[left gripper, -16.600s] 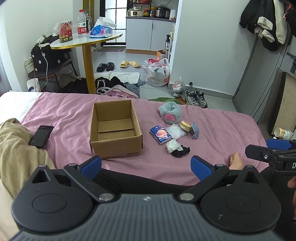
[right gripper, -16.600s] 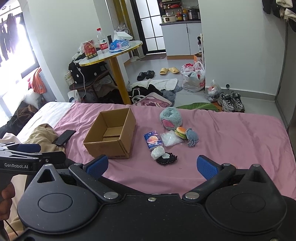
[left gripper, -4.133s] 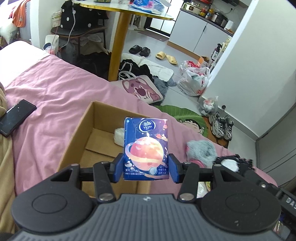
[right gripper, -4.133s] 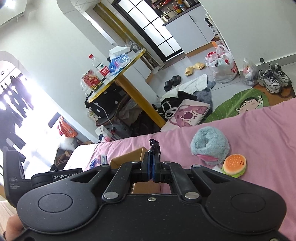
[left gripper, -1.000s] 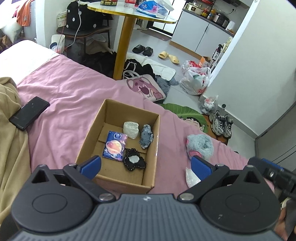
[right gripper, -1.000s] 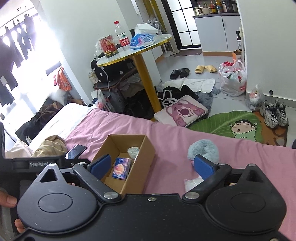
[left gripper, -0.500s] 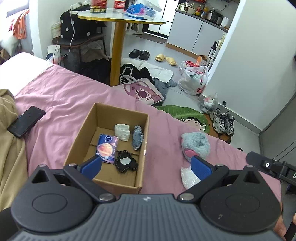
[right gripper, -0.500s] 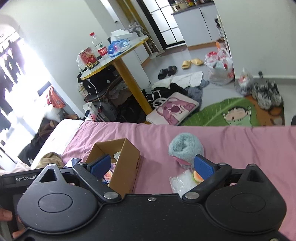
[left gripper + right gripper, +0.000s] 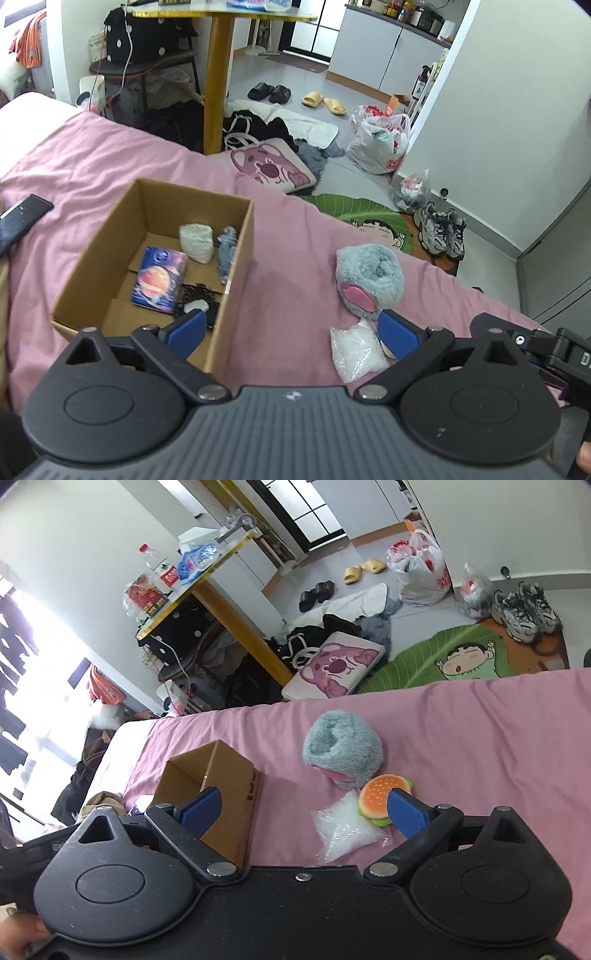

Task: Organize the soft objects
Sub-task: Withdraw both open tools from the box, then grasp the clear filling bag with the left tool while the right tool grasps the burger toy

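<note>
I have both grippers up over the pink bedsheet (image 9: 288, 258), and neither one has hold of anything. My left gripper (image 9: 291, 332) has its blue pads spread wide, one hanging over the near corner of the cardboard box (image 9: 92, 240) and the other just above the clear plastic bag (image 9: 354, 350). My right gripper (image 9: 303, 812) is spread just as wide, its left pad in front of the box's outer wall and its right pad overlapping the edge of the burger toy (image 9: 380, 797). Through the left wrist camera I see the open box holding four things: the tissue pack (image 9: 159, 280) with a planet printed on it lying flat on the floor of the box, a white wad (image 9: 197, 242) standing near the far wall, a grey-blue plush piece (image 9: 225, 254) leaning along the right wall, and a black frilly item (image 9: 197, 299) with a pale centre nearest me, partly behind my left pad. Out on the sheet, right of the box and well apart from it, the fluffy grey-blue plush (image 9: 369, 277) with a pink patch sits nearest the bed's far edge; the burger toy rests just beside it and the plastic bag lies touching the burger on the near side. A dark phone (image 9: 22, 218) lies on the sheet left of the box.
</note>
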